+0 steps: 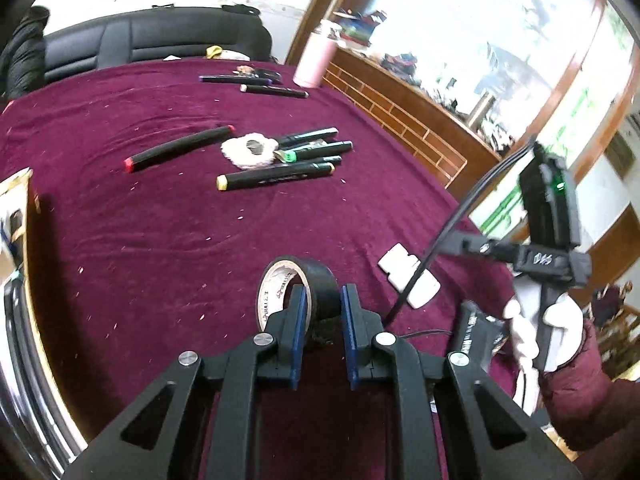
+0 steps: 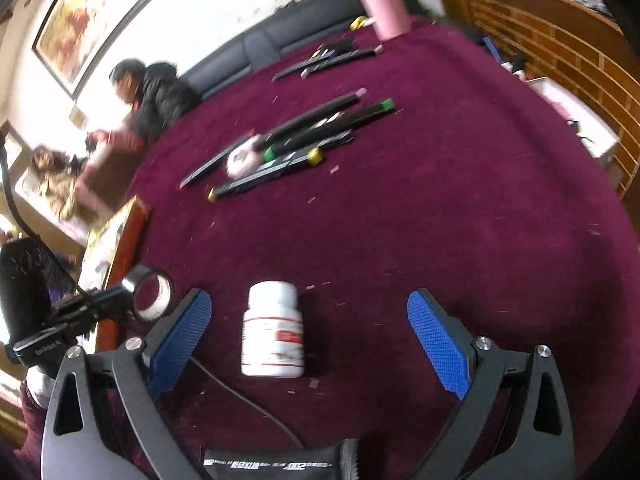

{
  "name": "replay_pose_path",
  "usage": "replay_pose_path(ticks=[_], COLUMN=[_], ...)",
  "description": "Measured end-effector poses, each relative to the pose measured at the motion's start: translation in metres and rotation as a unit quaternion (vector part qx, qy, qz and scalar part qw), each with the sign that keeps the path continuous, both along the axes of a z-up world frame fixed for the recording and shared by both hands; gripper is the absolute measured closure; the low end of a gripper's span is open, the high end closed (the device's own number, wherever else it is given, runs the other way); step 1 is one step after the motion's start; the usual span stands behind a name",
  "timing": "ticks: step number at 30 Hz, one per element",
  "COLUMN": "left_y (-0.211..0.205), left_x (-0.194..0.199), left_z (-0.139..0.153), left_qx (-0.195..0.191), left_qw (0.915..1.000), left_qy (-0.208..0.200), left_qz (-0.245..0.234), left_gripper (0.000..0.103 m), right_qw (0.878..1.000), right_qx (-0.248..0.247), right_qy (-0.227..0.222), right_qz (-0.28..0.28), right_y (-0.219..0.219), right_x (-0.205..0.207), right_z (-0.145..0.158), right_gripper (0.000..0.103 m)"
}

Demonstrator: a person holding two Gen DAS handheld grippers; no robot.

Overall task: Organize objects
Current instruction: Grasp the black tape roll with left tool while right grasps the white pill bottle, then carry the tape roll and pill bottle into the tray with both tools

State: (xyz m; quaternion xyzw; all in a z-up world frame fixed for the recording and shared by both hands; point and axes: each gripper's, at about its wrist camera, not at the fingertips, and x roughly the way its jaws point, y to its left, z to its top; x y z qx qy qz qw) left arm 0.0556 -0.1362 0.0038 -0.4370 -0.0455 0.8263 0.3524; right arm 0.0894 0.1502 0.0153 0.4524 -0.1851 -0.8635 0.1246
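My left gripper (image 1: 323, 300) is shut on a roll of black tape (image 1: 298, 284), held upright just above the maroon tablecloth (image 1: 160, 220); the roll also shows in the right wrist view (image 2: 154, 294). My right gripper (image 2: 308, 320) is open, its blue pads (image 2: 436, 344) either side of a white pill bottle (image 2: 273, 330) lying on the cloth between them, untouched. The bottle also shows in the left wrist view (image 1: 408, 280). Several black markers (image 1: 276, 174) and a pink fluffy pad (image 1: 250, 150) lie mid-table.
Two more markers (image 1: 256, 84) and a pink tumbler (image 1: 314, 58) are at the far edge. A framed picture (image 2: 116, 248) and a chrome rim (image 1: 24, 360) sit at the left edge. A black packet (image 2: 276, 462) lies under my right gripper. A sofa and people are behind.
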Motion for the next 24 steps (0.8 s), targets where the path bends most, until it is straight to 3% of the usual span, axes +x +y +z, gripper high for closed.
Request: replay_pose_path(ticks=[5, 9, 12, 15, 19, 24], left_y=[-0.017, -0.03, -0.039, -0.056, -0.077, -0.102], left_x=[0.012, 0.021, 0.023, 0.027, 0.032, 0.039], left_z=[0.003, 0.002, 0.003, 0.004, 0.008, 0.014], left_qx=[0.025, 0.034, 0.042, 0.059, 0.075, 0.092], left_qw=[0.9996, 0.9991, 0.9985, 0.9969, 0.9944, 0.9907], left_qy=[0.004, 0.004, 0.005, 0.007, 0.014, 0.023], left_qz=[0.015, 0.023, 0.035, 0.052, 0.072, 0.098], left_gripper=[0.089, 0.089, 0.089, 0.089, 0.089, 0.089], right_qw=[0.999, 0.997, 0.995, 0.993, 0.995, 0.997], right_qx=[0.011, 0.033, 0.064, 0.084, 0.056, 0.03], right_qy=[-0.03, -0.055, -0.068, -0.073, -0.073, -0.035], right_qz=[0.025, 0.037, 0.045, 0.048, 0.049, 0.068], right_y=[-0.026, -0.041, -0.052, -0.056, -0.055, -0.067], right_x=[-0.013, -0.024, -0.026, -0.025, -0.024, -0.015], right_z=[-0.007, -0.013, -0.019, -0.017, -0.013, 0.008], right_gripper=[0.004, 0.012, 0.028, 0.069, 0.07, 0.07])
